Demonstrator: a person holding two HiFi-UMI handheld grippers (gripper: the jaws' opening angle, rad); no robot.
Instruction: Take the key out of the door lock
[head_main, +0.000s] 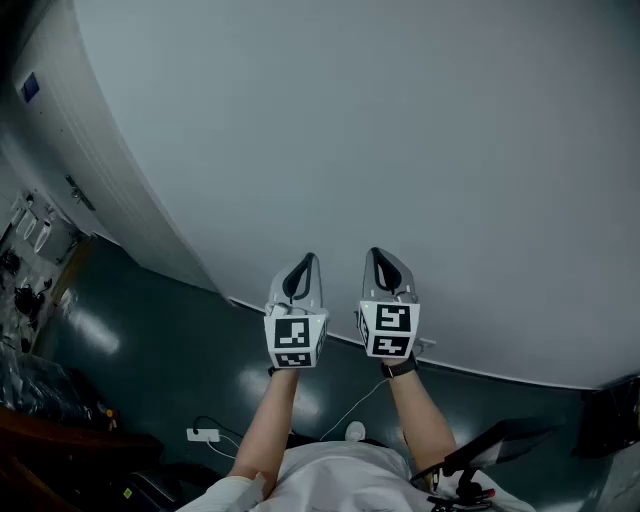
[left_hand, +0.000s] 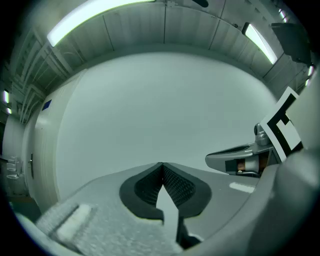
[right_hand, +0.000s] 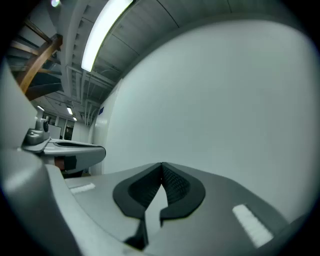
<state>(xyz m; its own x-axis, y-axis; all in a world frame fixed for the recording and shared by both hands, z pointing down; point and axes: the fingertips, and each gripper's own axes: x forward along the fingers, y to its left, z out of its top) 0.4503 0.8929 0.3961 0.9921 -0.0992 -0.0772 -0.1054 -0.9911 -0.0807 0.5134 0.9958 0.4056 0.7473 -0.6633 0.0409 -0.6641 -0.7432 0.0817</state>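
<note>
Pale grey wall (head_main: 400, 120) fills all three views; the key and door lock are out of sight, so the key's direction cannot be told. Left gripper (head_main: 303, 272) and right gripper (head_main: 386, 266) point at the wall side by side, each with jaws pressed together, holding nothing.
</note>
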